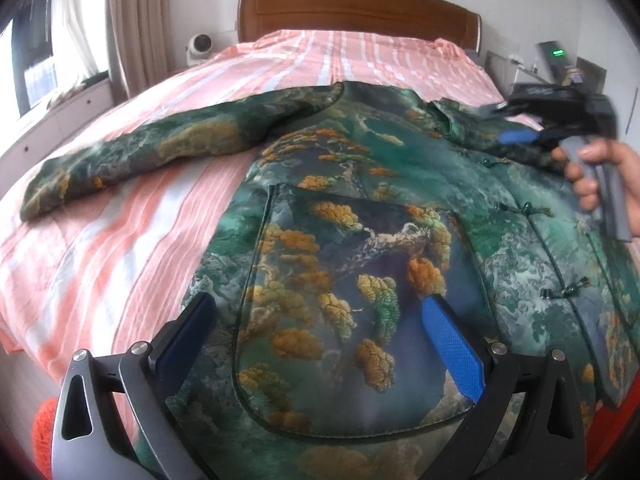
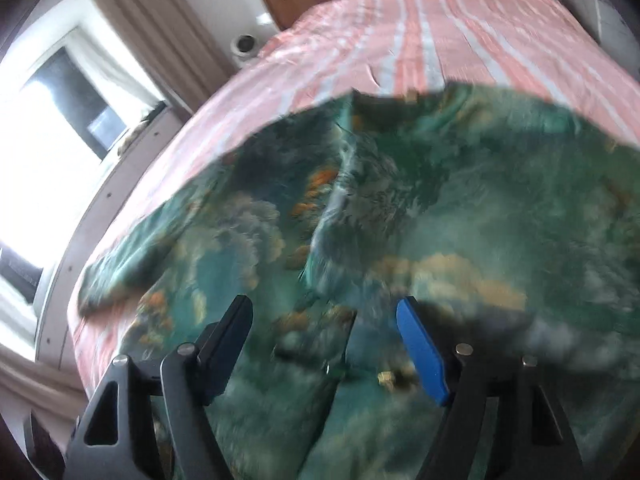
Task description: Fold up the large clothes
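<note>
A large green jacket [image 1: 360, 184] with orange and yellow tree print lies spread on the bed, front up, with knot buttons and a big patch pocket. Its left sleeve [image 1: 132, 152] stretches out to the left. My left gripper [image 1: 320, 312] is open and empty, hovering over the pocket near the hem. My right gripper [image 1: 516, 128], held in a hand, is over the jacket's collar and right shoulder area. In the right wrist view the right gripper [image 2: 324, 316] is open, just above the blurred jacket fabric [image 2: 440, 208], gripping nothing.
The bed has a pink and white striped sheet [image 1: 320, 60] and a wooden headboard [image 1: 356, 8]. A window and curtain [image 1: 132, 20] are on the left. A small white device [image 1: 199, 46] sits beside the bed. A nightstand [image 1: 560, 68] stands at right.
</note>
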{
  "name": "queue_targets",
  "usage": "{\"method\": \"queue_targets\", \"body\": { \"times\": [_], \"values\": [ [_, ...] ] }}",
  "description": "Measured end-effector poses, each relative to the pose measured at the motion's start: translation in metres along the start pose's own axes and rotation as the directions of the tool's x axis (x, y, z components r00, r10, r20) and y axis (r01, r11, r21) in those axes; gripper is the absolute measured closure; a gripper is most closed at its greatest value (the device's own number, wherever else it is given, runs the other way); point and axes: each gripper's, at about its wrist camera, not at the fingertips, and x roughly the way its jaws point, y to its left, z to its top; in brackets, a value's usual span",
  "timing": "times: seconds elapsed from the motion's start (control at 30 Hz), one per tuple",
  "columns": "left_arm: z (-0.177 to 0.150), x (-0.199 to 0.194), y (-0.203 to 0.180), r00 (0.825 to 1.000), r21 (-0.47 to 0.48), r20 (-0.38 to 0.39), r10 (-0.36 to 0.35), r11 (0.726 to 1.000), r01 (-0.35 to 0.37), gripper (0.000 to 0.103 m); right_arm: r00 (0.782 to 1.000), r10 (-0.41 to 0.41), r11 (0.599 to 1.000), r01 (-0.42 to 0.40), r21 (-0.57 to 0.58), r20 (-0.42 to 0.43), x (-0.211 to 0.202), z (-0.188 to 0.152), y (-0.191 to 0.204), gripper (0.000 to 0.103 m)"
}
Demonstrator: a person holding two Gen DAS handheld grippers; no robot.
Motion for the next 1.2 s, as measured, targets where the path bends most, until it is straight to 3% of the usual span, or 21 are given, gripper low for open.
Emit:
{"method": "queue_targets", "body": {
  "times": [0.1, 0.17, 0.2, 0.27, 0.33, 0.43, 0.53, 0.6, 0.7, 0.83, 1.07, 1.13, 1.2],
  "values": [
    [0.002, 0.001, 0.0, 1.0, 0.0, -0.001, -0.01, 1.0, 0.01, 0.0, 0.994, -0.032, 0.998, 0.039, -0.059, 0.109, -0.049, 0.007, -0.014, 0.027],
    [0.003, 0.004, 0.0, 1.0, -0.004, -0.008, -0.015, 1.0, 0.015, 0.0, 0.976, -0.126, 0.988, 0.138, -0.061, 0.176, -0.078, 0.019, -0.03, 0.018],
    [0.004, 0.005, 0.0, 1.0, -0.005, -0.011, -0.016, 1.0, 0.016, 0.0, 0.953, -0.23, 0.969, 0.244, -0.048, 0.199, -0.091, 0.023, -0.047, 0.018],
    [0.003, 0.008, -0.001, 1.0, -0.003, -0.019, -0.012, 1.0, 0.012, 0.0, 0.915, -0.365, 0.928, 0.373, -0.014, 0.172, -0.096, 0.029, -0.074, 0.018],
    [0.002, 0.012, -0.003, 1.0, 0.01, -0.03, -0.001, 1.0, 0.001, 0.0, 0.91, -0.399, 0.916, 0.401, 0.005, 0.114, -0.086, 0.025, -0.097, 0.018],
    [0.0, 0.016, -0.008, 0.999, 0.043, -0.038, 0.028, 0.999, -0.027, 0.0, 0.899, -0.433, 0.9, 0.435, 0.018, -0.06, -0.035, 0.007, -0.127, 0.016],
    [-0.002, 0.017, -0.012, 0.999, 0.06, -0.034, 0.041, 0.997, -0.039, 0.0, 0.877, -0.48, 0.877, 0.48, -0.007, 0.015, -0.032, -0.002, -0.118, 0.011],
    [-0.003, 0.016, -0.013, 0.999, 0.064, -0.033, 0.041, 0.997, -0.039, 0.0, 0.893, -0.45, 0.893, 0.45, 0.004, 0.035, -0.038, -0.002, -0.107, 0.012],
    [-0.003, 0.014, -0.012, 0.999, 0.058, -0.034, 0.033, 0.998, -0.031, 0.0, 0.936, -0.337, 0.941, 0.339, -0.005, 0.098, -0.065, -0.016, -0.079, 0.012],
    [-0.004, 0.01, -0.012, 0.999, 0.056, -0.031, 0.021, 0.998, -0.02, 0.0, 0.962, -0.222, 0.968, 0.237, -0.08, 0.16, -0.106, -0.072, -0.032, 0.012],
    [-0.001, -0.008, -0.011, 1.0, 0.064, 0.017, 0.018, 0.998, -0.02, 0.0, 0.953, -0.174, 0.965, 0.215, -0.149, 0.246, -0.122, -0.184, 0.031, 0.012],
    [0.008, -0.014, -0.003, 0.999, 0.043, 0.036, 0.009, 0.999, -0.011, 0.0, 0.945, -0.18, 0.968, 0.219, -0.121, 0.275, -0.133, -0.21, 0.036, 0.012],
    [0.027, -0.021, 0.015, 0.998, -0.012, 0.059, 0.002, 1.0, -0.002, 0.0, 0.949, -0.163, 0.975, 0.196, -0.102, 0.269, -0.134, -0.222, 0.036, 0.012]
  ]
}}
